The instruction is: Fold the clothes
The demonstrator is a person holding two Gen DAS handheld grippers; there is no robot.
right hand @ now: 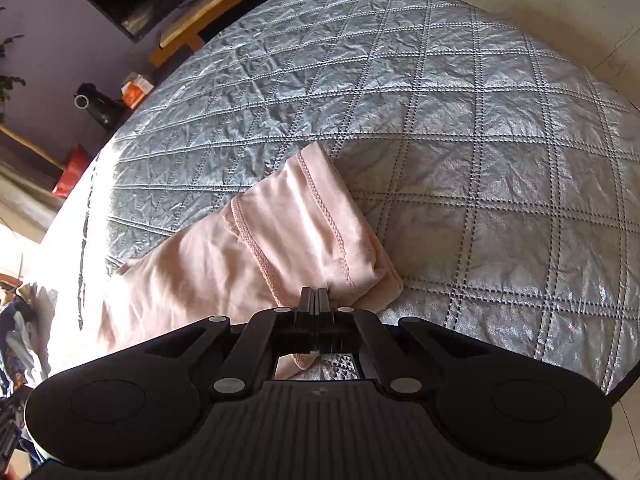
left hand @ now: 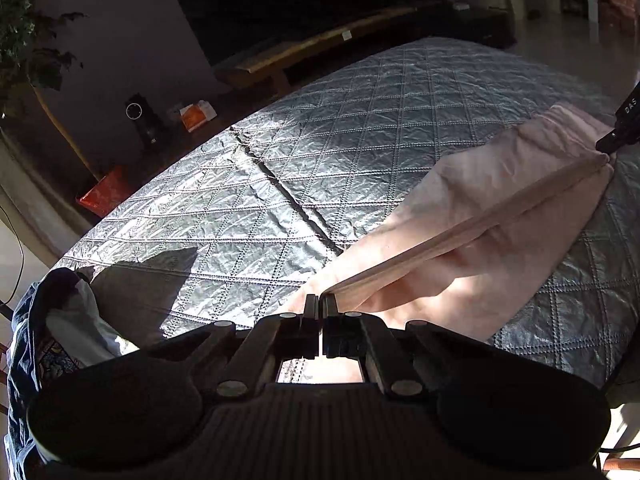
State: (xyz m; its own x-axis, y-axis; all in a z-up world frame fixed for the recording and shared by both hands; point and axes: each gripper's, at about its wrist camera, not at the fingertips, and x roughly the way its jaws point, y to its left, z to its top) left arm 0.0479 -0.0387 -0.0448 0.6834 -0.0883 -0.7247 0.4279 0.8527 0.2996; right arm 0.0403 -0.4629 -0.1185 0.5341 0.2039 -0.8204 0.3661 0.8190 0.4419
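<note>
Left gripper [left hand: 321, 300] has its black fingers pinched tight on the edge of the pale pink cotton garment [left hand: 472, 216], and that edge runs taut toward 2 o'clock, up to the right gripper [left hand: 606, 148], whose dark tip bites the far corner. In the right wrist view the right gripper's jaws are clamped together too, nipping the pink fabric right by a zigzag-stitched hem [right hand: 256, 244]. The garment lies draped on a silver-grey quilted bedspread [left hand: 280, 140] with diamond stitching, mostly lower right in the left view. At 8 o'clock there's a heap of dark blue and white clothes [left hand: 60, 320]. Wooden bench [left hand: 304, 48] sits at 12.
</note>
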